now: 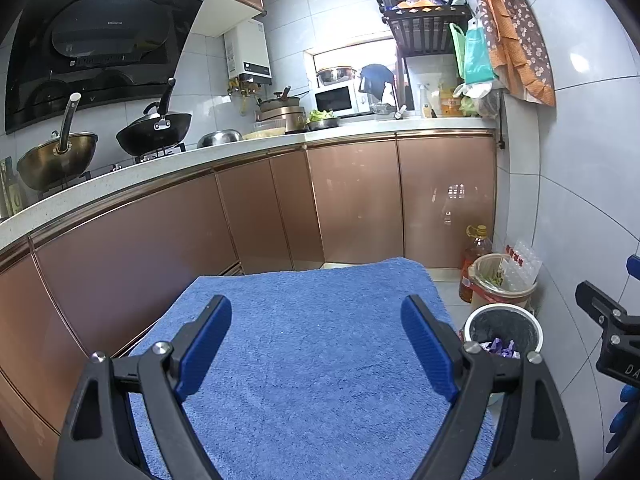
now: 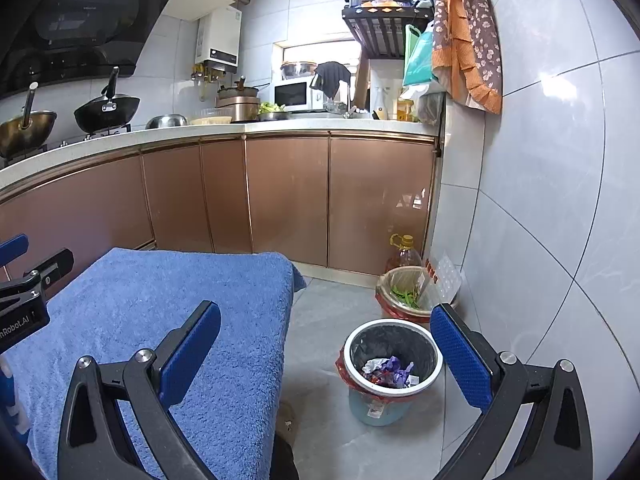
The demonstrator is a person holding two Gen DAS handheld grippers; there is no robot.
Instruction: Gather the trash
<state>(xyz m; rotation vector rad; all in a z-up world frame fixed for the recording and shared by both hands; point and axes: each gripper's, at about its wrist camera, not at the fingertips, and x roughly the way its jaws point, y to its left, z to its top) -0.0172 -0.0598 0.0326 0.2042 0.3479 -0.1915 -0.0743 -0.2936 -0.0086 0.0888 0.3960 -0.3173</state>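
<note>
Trash [image 2: 387, 372] — crumpled purple and white wrappers — lies inside small bin [image 2: 436, 354] on floor, just beside towel-covered desk [image 1: 304, 352]. Desk top shows no loose trash. Left hand-held gripper [image 1: 316, 344] jaws apart, empty, over towel. Right hand-held gripper [image 2: 326, 354] jaws apart, empty, near bin. Judged: collection near finished; next move calls for scan for leftovers.

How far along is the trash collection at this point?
It looks essentially done: crumpled wrappers lie in the small bin, and no trash shows on the blue towel. Left tool and right tool are both open, holding nothing. Nothing left is visible.
</note>
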